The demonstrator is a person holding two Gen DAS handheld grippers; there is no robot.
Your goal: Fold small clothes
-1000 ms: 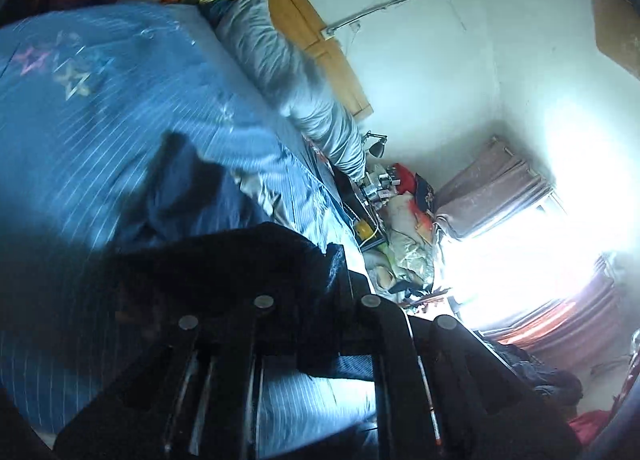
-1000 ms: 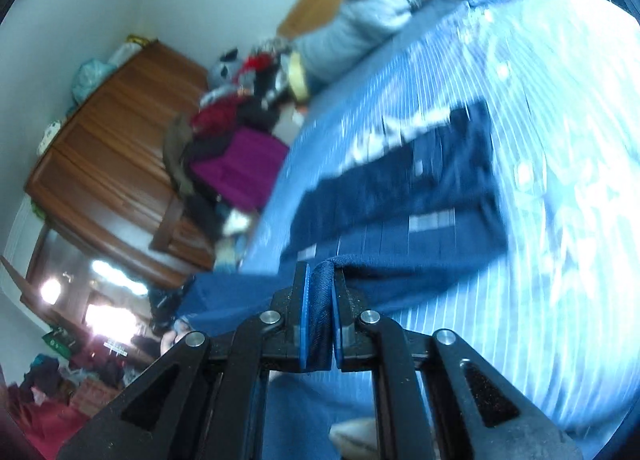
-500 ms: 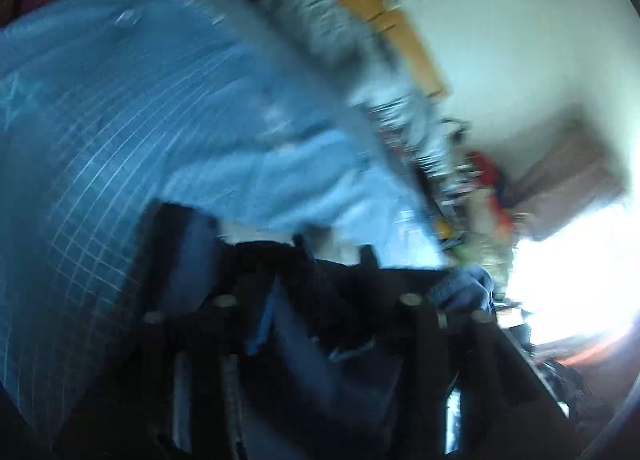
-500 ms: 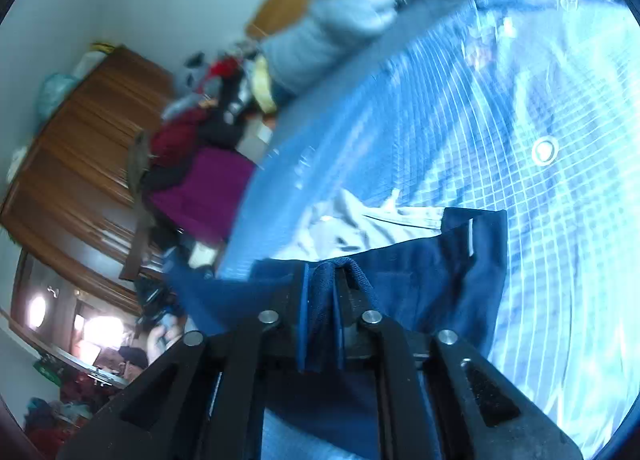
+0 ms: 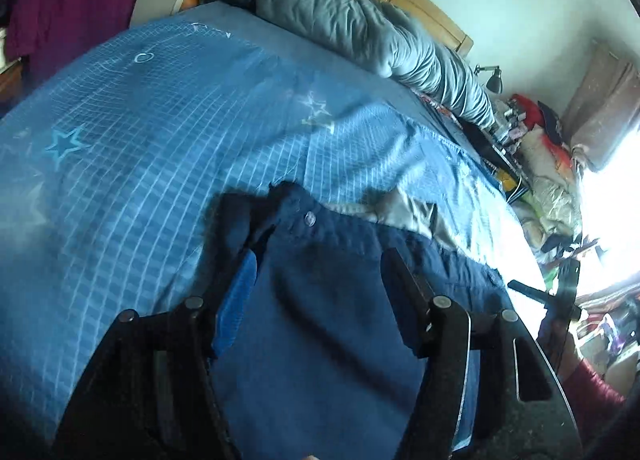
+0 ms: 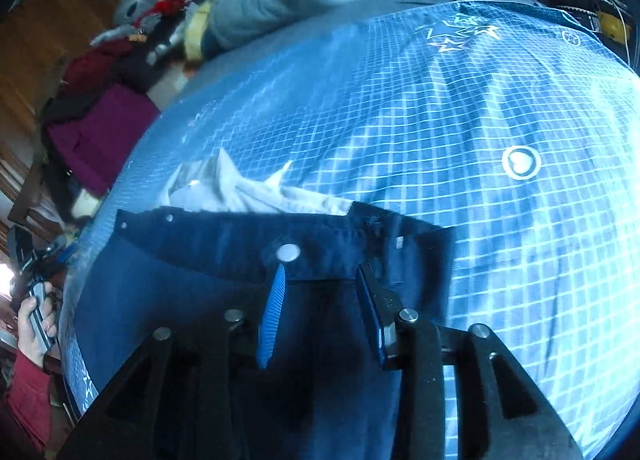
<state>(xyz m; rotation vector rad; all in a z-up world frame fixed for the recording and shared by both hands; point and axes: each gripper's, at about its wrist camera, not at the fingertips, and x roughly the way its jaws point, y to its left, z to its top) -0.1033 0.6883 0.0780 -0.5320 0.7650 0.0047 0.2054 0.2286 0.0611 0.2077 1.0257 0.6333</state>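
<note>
A pair of dark navy shorts (image 5: 332,300) lies spread flat on the blue checked bed cover (image 5: 160,132), waistband with a metal button toward the far side. It shows in the right wrist view (image 6: 224,244) too. My left gripper (image 5: 320,260) is open just above the shorts, holding nothing. My right gripper (image 6: 320,276) is open over the waistband near the button, holding nothing. A light grey garment (image 6: 240,192) lies crumpled just beyond the shorts, also in the left wrist view (image 5: 400,212).
A grey quilt (image 5: 360,24) lies rolled along the wooden headboard. A purple garment (image 6: 100,136) and other clothes are piled beside the bed by a wooden wardrobe. A cluttered bedside area (image 5: 540,164) and a bright window are at the right.
Both grippers held the shorts up, lowered them onto the bed and opened. The shorts now lie flat on the cover.
</note>
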